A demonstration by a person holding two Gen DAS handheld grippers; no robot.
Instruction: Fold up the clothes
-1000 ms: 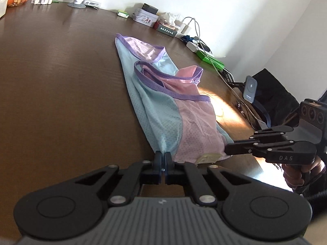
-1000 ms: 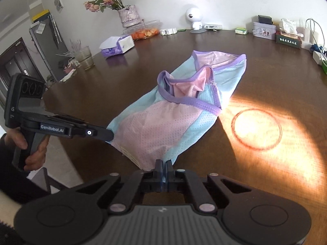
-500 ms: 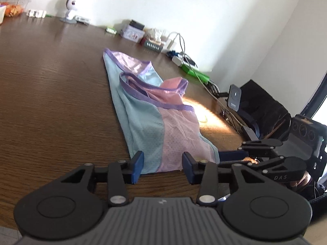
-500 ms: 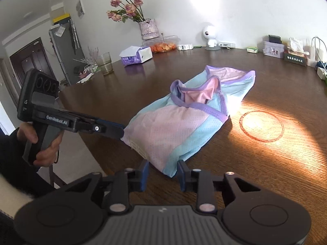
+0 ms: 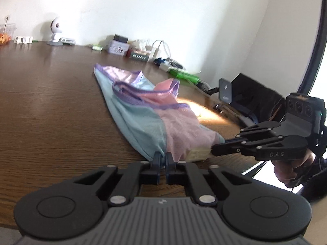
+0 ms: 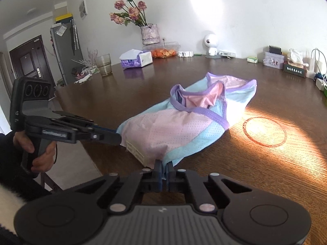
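A pink, pale blue and purple-trimmed mesh garment (image 6: 184, 122) lies folded lengthwise on the brown desk (image 6: 265, 163), its near hem at the desk's 6 o'clock edge and its neck end toward 12 o'clock; the left gripper (image 5: 162, 158) has its fingers (image 5: 157, 159) pressed together on the blue corner of that hem, and the right gripper (image 6: 164, 166) pinches the other hem corner the same way, fabric caught between its fingers (image 6: 157, 166).

The left wrist view alone shows the right gripper from the side at 3 o'clock, its tips at the pink corner by a white label (image 5: 199, 154), the hand (image 5: 290, 169) under it, and a black bag (image 5: 255, 98) beyond the desk edge; the right wrist view alone shows the left gripper coming in from 9 o'clock, a dark door (image 6: 28, 63), a grey fridge (image 6: 65, 49), and a bright ring of sunlight (image 6: 264, 131) on the wood at 3 o'clock of the garment.

Containers, seen best from the right wrist: a vase (image 6: 150, 34) holding dried roses; a clear plastic box (image 6: 163, 50) with orange pieces inside; a glass tumbler (image 6: 104, 65) whose contents I cannot tell; a tissue box (image 6: 136, 58) with a sheet sticking up; a small tin (image 6: 272, 60) near the wall at 1 o'clock.
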